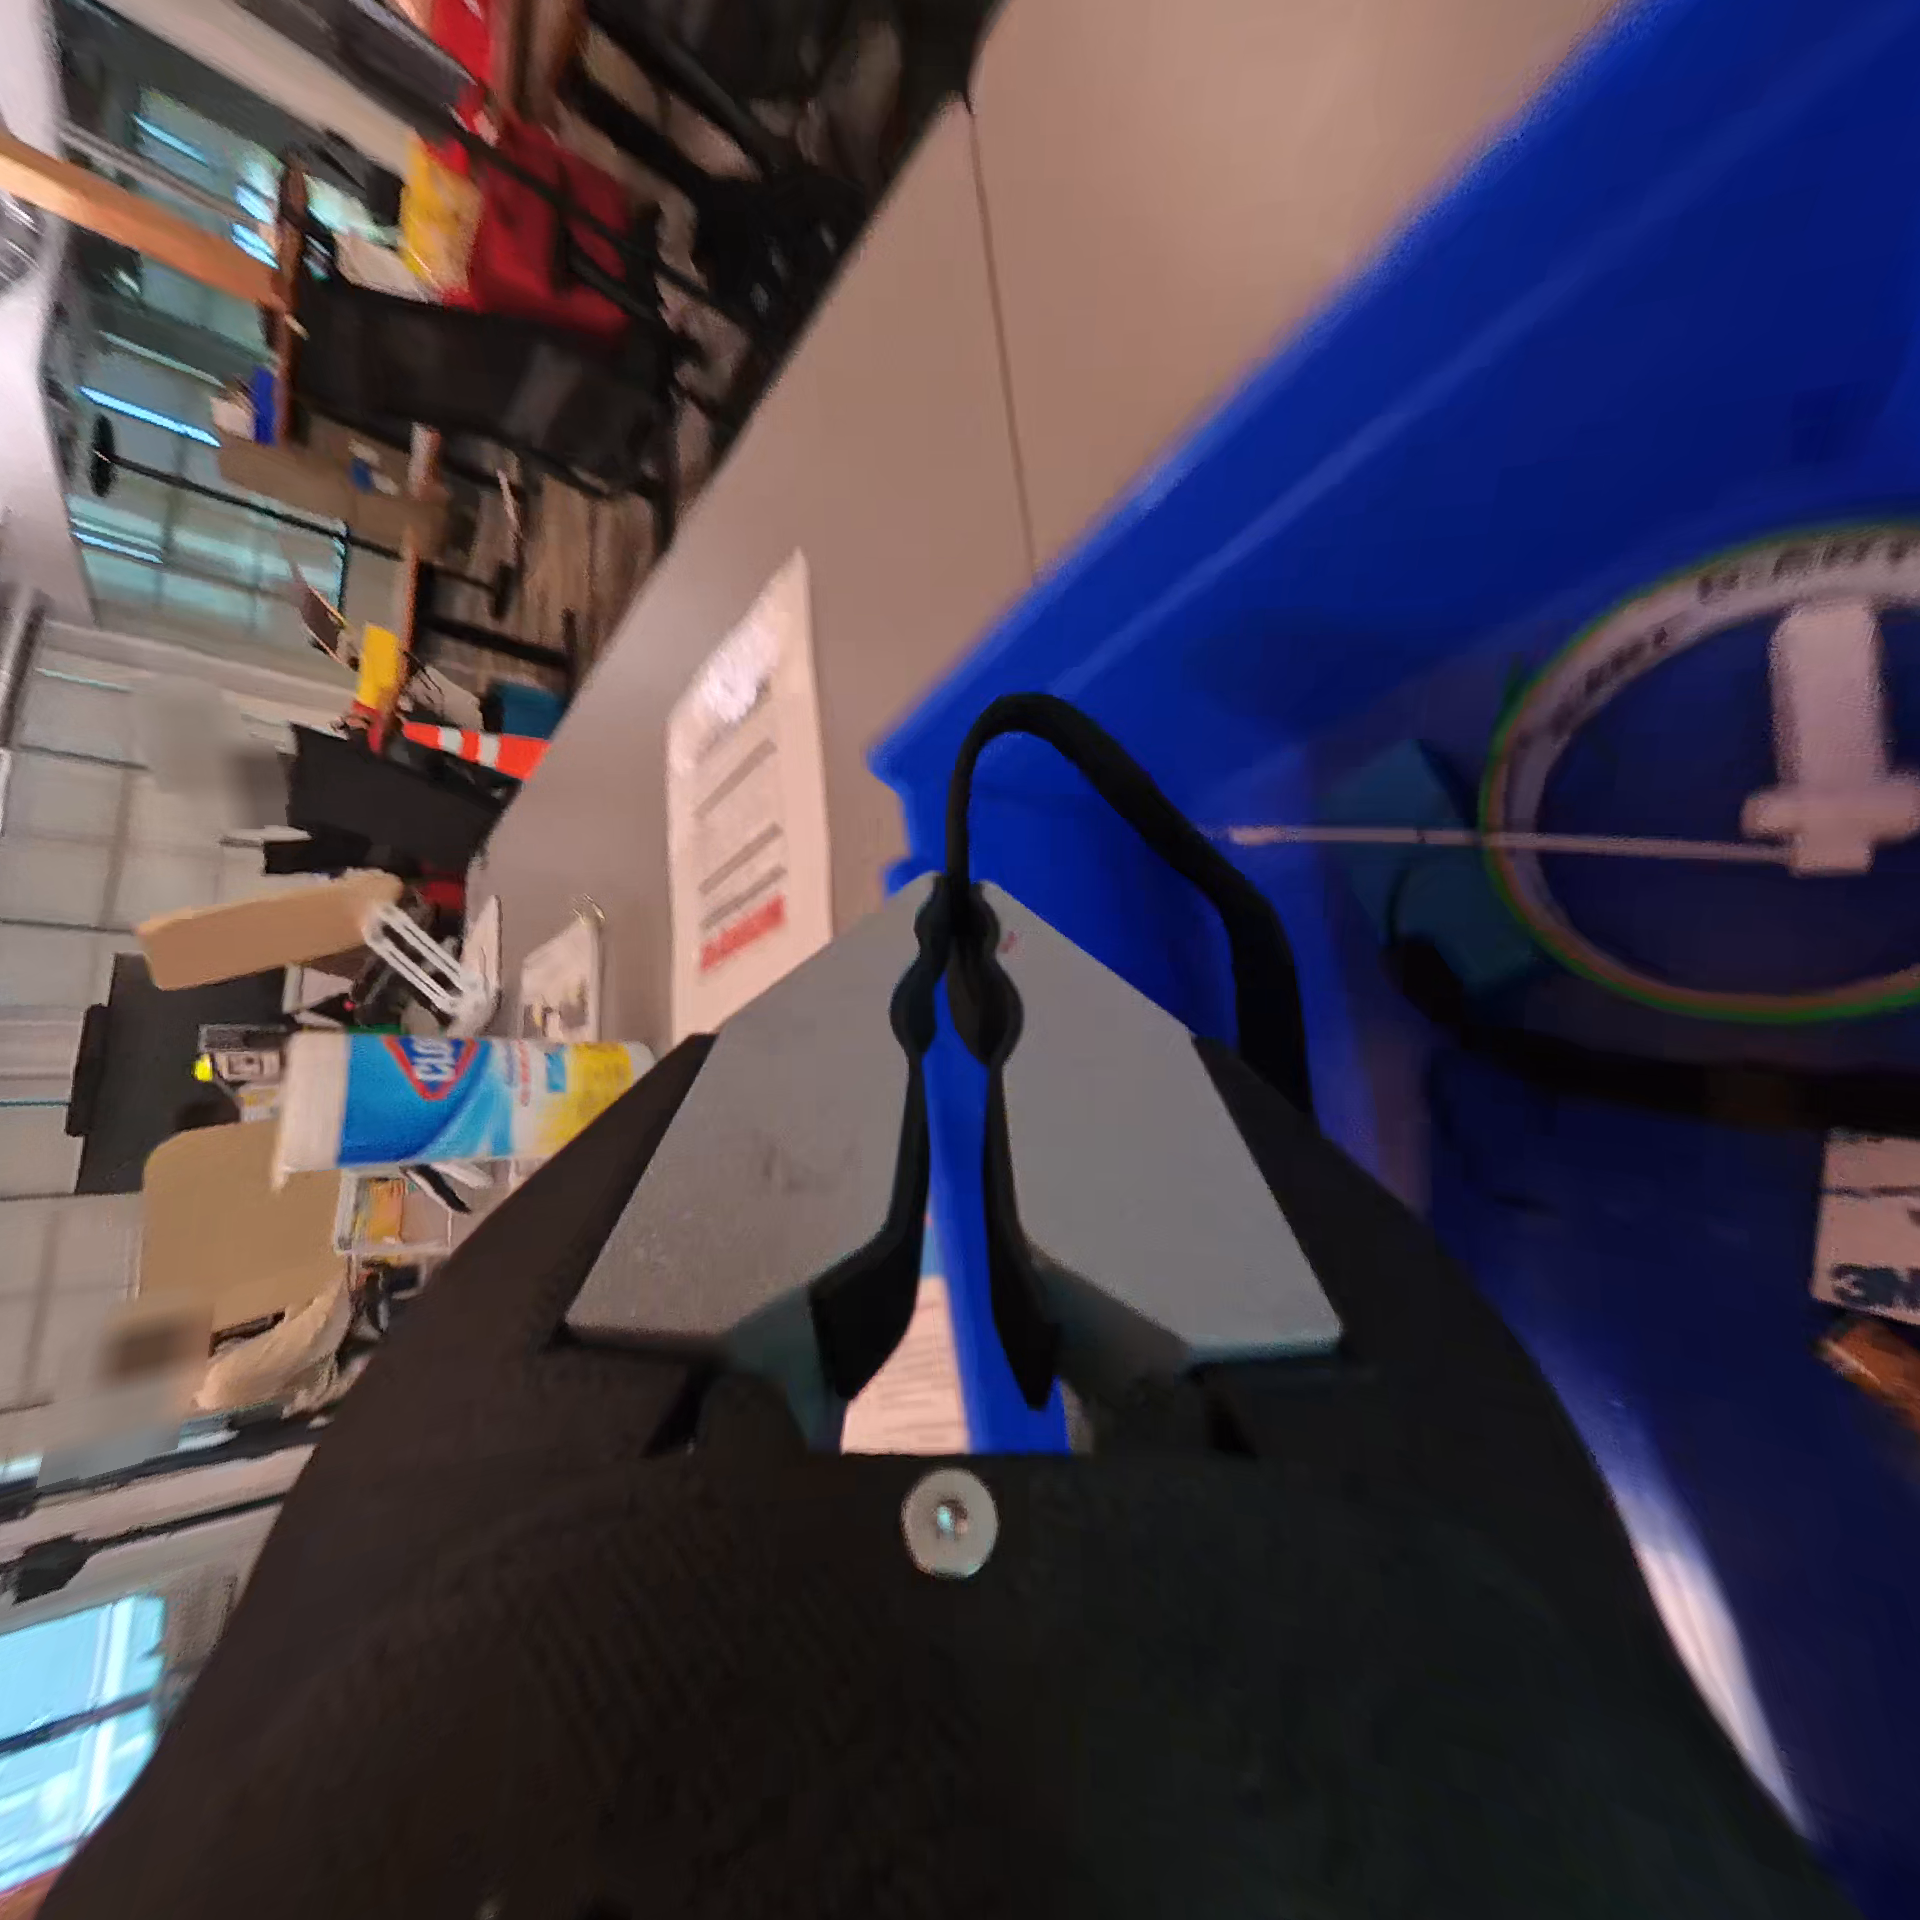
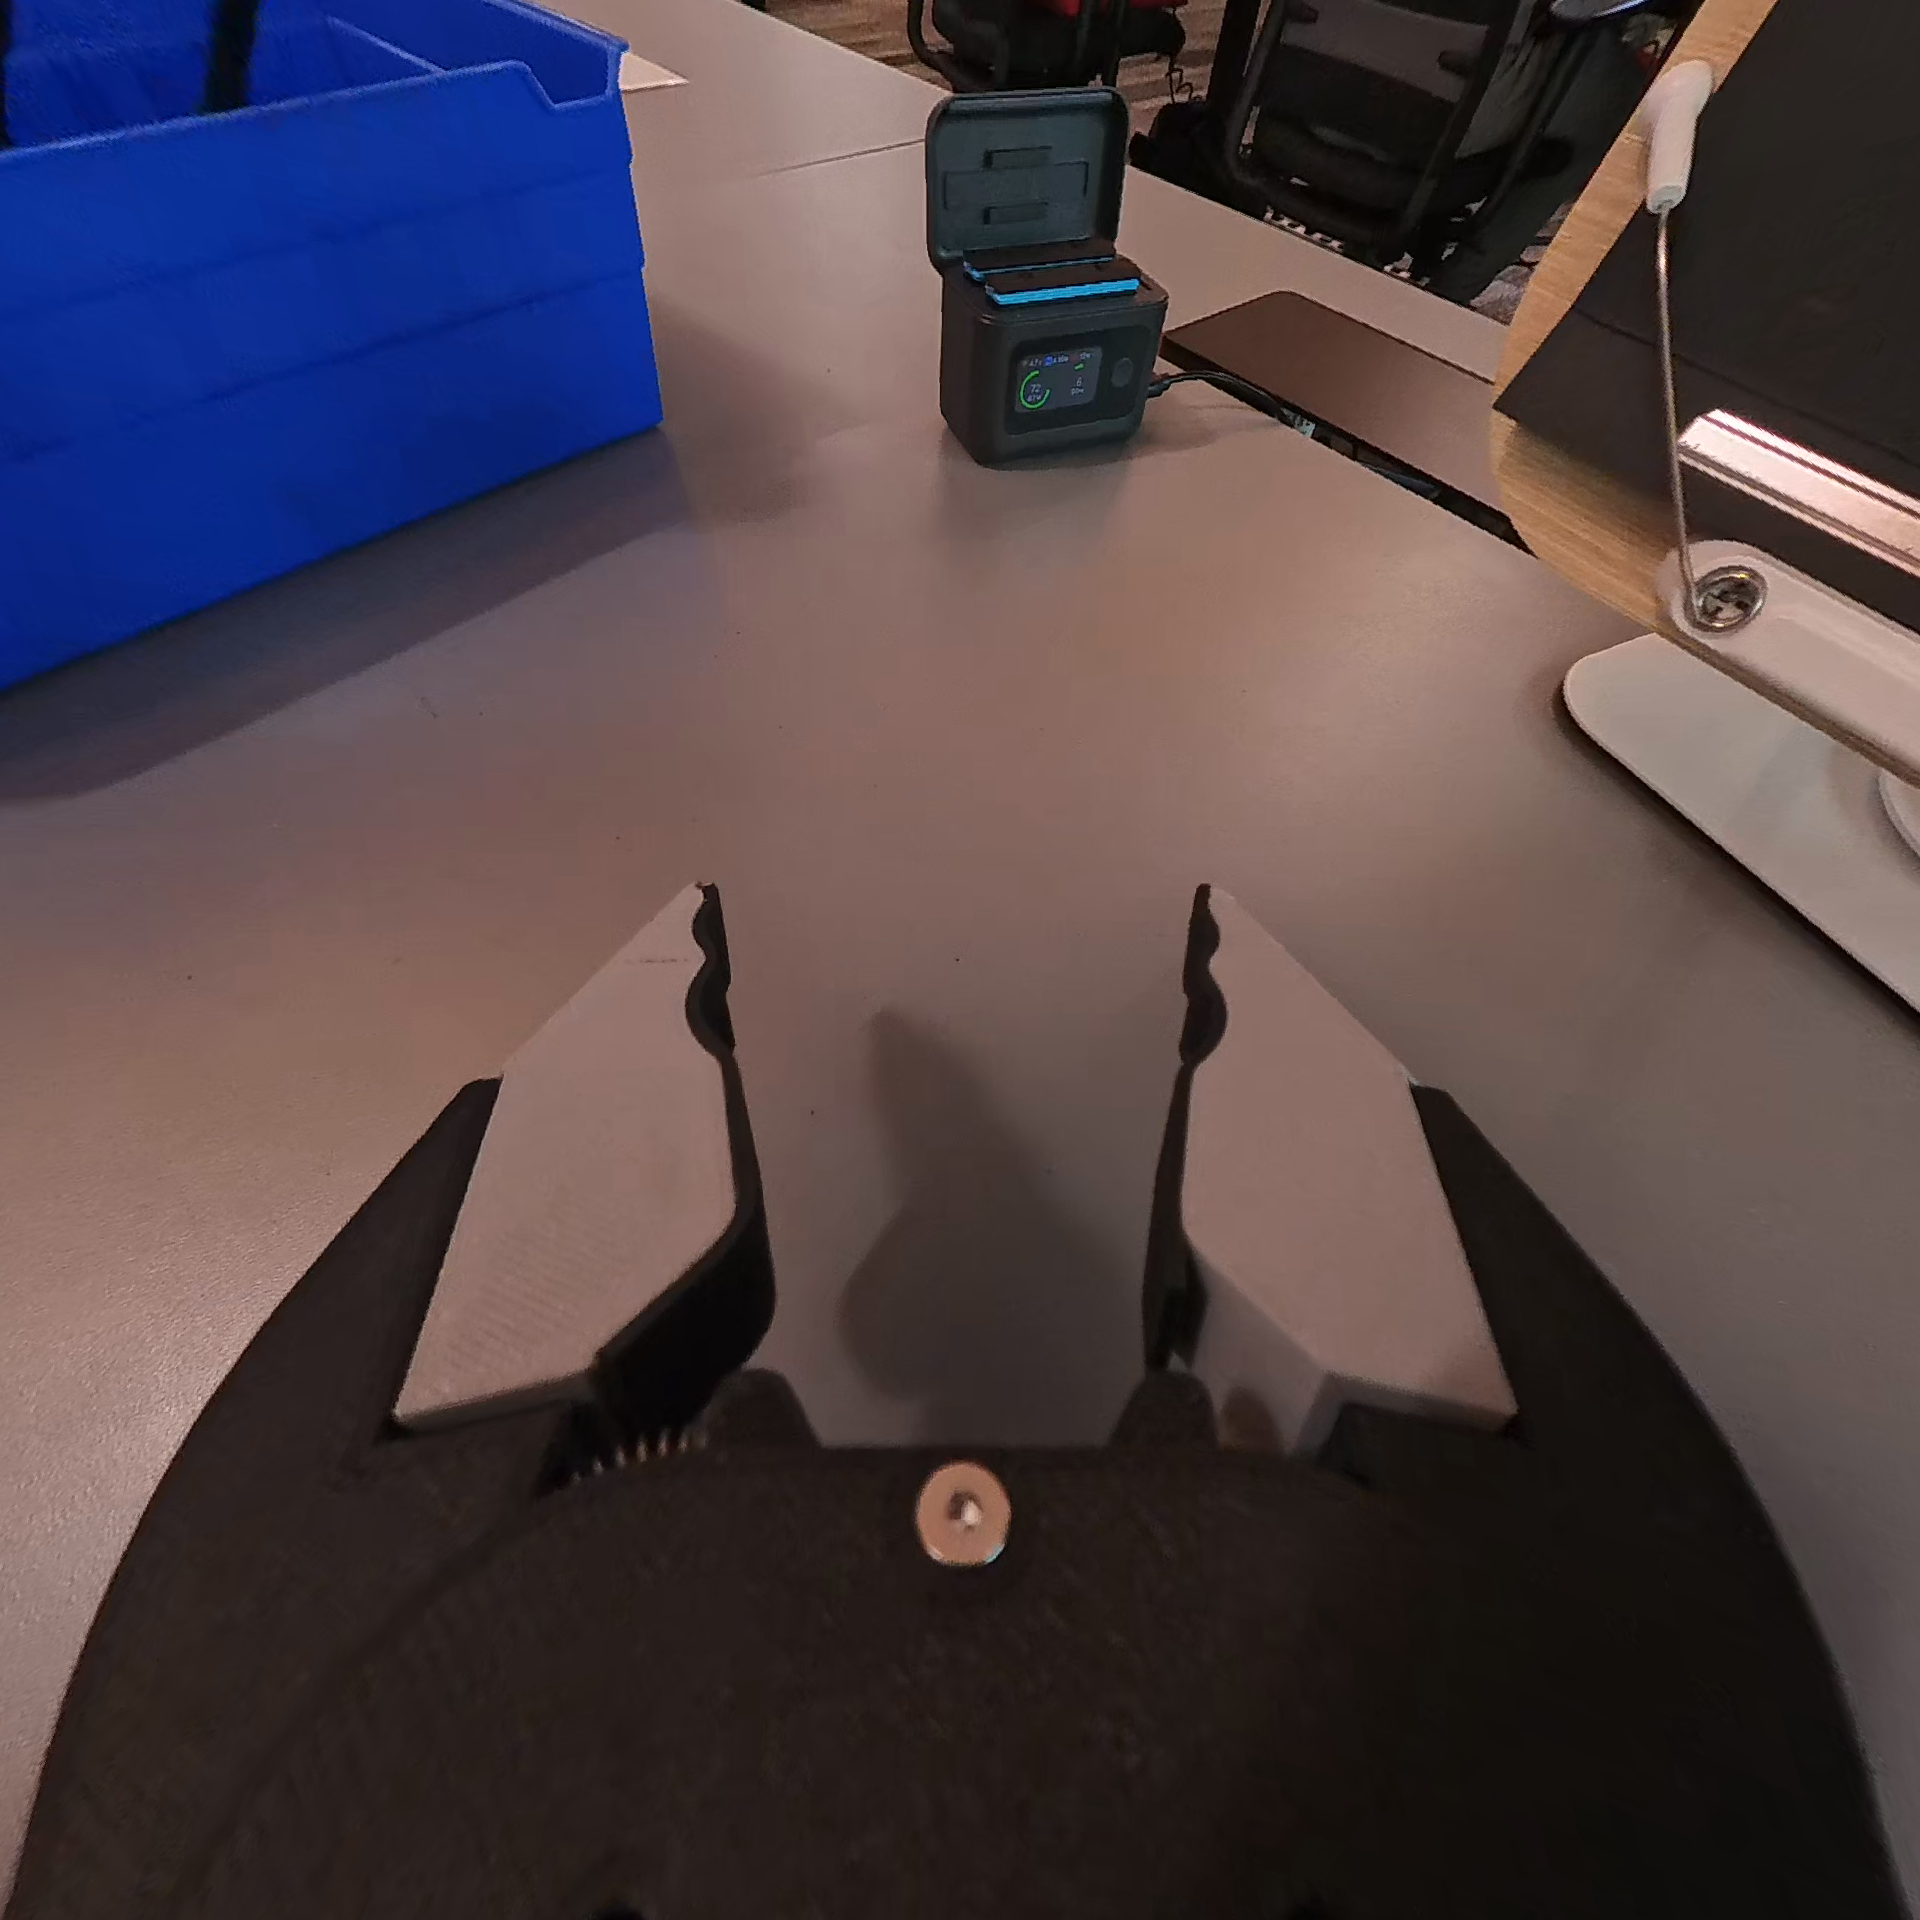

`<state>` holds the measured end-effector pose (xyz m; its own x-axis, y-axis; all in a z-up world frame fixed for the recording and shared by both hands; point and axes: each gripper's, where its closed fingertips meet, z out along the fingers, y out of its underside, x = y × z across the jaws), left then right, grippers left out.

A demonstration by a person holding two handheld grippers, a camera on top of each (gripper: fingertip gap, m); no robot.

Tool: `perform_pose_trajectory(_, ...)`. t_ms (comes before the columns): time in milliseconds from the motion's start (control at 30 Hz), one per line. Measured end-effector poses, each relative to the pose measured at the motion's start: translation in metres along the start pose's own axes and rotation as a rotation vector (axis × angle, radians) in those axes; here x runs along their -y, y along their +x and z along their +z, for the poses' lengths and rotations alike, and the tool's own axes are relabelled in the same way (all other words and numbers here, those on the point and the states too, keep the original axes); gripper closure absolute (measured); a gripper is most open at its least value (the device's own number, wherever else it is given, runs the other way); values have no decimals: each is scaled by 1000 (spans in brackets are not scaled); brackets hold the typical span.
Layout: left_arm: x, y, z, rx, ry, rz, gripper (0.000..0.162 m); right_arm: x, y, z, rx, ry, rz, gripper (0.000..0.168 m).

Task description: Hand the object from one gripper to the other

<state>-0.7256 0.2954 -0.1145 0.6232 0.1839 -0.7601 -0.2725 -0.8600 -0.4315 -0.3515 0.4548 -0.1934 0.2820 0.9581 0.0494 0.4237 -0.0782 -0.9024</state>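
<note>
My left gripper (image 1: 961,914) is shut on a thin black strap (image 1: 1195,831). The strap loops out past the fingertips and curves back along the right finger. The left wrist view is turned on its side and blurred, with a blue bin (image 1: 1455,416) close behind the strap. My right gripper (image 2: 954,904) is open and empty, low over the grey table (image 2: 935,675). The strap and the left gripper do not show in the right wrist view.
In the right wrist view the blue bin (image 2: 312,312) stands at the far left and a dark battery charger case (image 2: 1049,353) with its lid open stands ahead. A white stand base (image 2: 1714,727) is at the right. A wipes canister (image 1: 457,1096) and a paper sheet (image 1: 748,790) show in the left wrist view.
</note>
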Motion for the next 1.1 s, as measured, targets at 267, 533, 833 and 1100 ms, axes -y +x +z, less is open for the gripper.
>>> perform_pose_trajectory(267, 103, -62, -111, -23, 445, -233, 162, 3, -1, -2, -1, 22, -11, 85)
perform_pose_trajectory(533, 195, 23, -243, -642, 955, -332, 162, 44, -60, -35, 446, 220, 64, 94)
perform_pose_trajectory(833, 235, 142, -310, -1396, 1141, -488, 162, 84, -90, -104, 811, 452, 89, 93)
perform_pose_trajectory(1100, 260, 192, -321, -1675, 1218, -615, 162, 79, -75, -83, 697, 409, 124, 94)
